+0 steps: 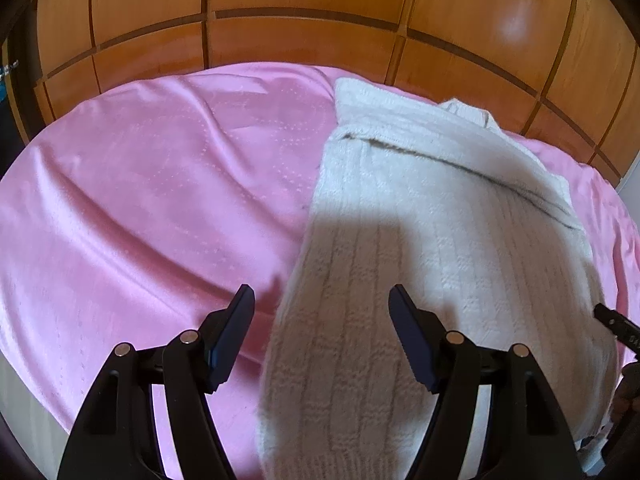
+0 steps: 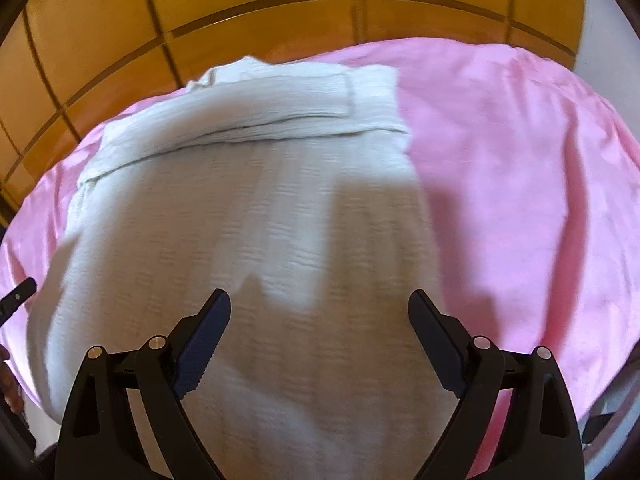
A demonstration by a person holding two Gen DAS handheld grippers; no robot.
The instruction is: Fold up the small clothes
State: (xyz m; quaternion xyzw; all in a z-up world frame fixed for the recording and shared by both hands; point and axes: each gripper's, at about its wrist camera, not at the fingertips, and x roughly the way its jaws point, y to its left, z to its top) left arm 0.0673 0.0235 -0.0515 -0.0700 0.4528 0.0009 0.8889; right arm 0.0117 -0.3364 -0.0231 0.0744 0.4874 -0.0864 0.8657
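1. A white knit garment (image 1: 420,216) lies folded on a pink bedsheet (image 1: 140,184), toward 2 o'clock in the left wrist view.
2. The left gripper (image 1: 320,300) hangs over its edge, jaws apart, empty.
3. The right gripper (image 2: 320,304) gapes empty above it.

Left of the left gripper (image 1: 322,294) the pink bedcover (image 1: 140,200) lies bare and passable. The white knit garment (image 1: 420,220) fills the room ahead of both grippers. Beyond it, the wooden panelled wall (image 1: 304,8) closes the far side.
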